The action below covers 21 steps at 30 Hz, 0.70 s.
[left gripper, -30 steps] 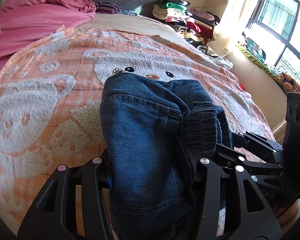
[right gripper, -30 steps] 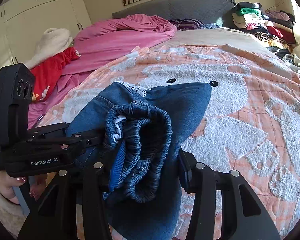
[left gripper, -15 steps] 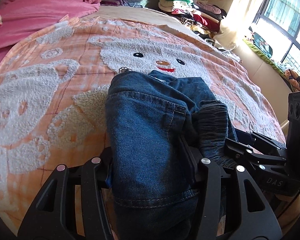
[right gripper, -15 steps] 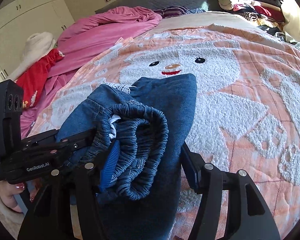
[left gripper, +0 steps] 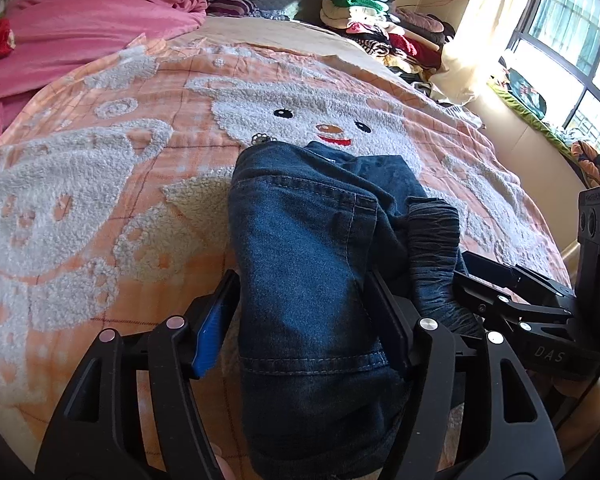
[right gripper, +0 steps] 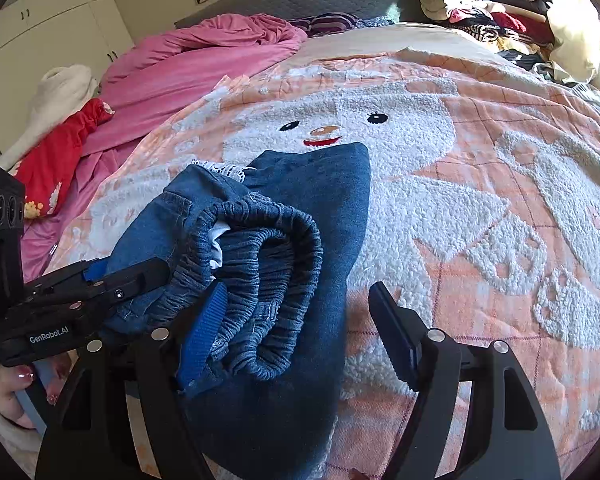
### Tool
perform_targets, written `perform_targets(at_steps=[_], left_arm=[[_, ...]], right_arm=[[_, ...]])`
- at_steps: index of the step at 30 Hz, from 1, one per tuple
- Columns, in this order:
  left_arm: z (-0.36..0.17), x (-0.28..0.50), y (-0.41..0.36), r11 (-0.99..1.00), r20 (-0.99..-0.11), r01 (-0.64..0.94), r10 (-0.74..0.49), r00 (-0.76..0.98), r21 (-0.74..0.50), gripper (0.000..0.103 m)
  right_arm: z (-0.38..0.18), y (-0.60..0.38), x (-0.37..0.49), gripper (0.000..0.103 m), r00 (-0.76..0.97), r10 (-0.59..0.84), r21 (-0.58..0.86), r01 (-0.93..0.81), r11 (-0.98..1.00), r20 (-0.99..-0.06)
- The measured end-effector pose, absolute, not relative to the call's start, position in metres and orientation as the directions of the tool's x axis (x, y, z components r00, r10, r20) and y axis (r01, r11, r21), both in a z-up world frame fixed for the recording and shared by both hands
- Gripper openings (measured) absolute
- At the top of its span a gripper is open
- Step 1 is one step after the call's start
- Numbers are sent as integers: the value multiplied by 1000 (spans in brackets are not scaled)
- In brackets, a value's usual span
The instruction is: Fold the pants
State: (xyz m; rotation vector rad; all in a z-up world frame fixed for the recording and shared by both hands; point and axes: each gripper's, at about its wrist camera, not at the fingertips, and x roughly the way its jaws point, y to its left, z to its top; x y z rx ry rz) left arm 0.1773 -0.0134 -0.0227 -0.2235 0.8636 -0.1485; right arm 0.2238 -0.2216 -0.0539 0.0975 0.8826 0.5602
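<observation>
The folded pants [left gripper: 312, 280], dark blue denim with an elastic waistband [right gripper: 268, 280], are lying on the bed [left gripper: 80, 184] on an orange blanket with a white fleecy snowman face [right gripper: 336, 128], just below the snowman's red mouth.

The left gripper [left gripper: 300, 300] is straddling the near end of the bundle, and its jaws have just been opening. In the left wrist view its left pad is standing clear of the denim with a strip of blanket showing between, while its right finger [left gripper: 392, 320] is lying against the fabric's edge; it is no longer clamping the pants.

The right gripper [right gripper: 300, 308] is sitting beside it at the waistband end, and its jaws have also just been opening. Its left blue pad is touching the gathered waistband, while its right finger [right gripper: 396, 332] is hanging well apart from the cloth over bare blanket, so the jaws are standing wide and loose around the pants.

In the right wrist view, a hand [right gripper: 12, 392] is gripping the handle of the left gripper at the lower left edge.

A pink duvet [left gripper: 80, 36] is bunched near the headboard, and a heap of clothes [right gripper: 484, 4] is sitting at the far corner.
</observation>
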Motion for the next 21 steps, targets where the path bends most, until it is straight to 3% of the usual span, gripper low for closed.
perform_targets(at_steps=[2,12,14,21], left_arm=[[-21,174,-12,966,-732,38,-218,645,-255,58],[-8,161,-12,967,-712,36,-212,669,-253,67],[-4,157,-11,967,-706,36,-210,677,-253,75],[13,145,-13,969,-679,49,-204,705,-241,82]], right_arm=[[-53,-224,221,81,510,491,300,-413,860,-706],[-42,-231,208,81,535,479,282,-410,867,-695],[-39,-233,205,85,543,479,281,-410,868,-690],[-27,-242,192,85,577,477,275,-405,872,-662]])
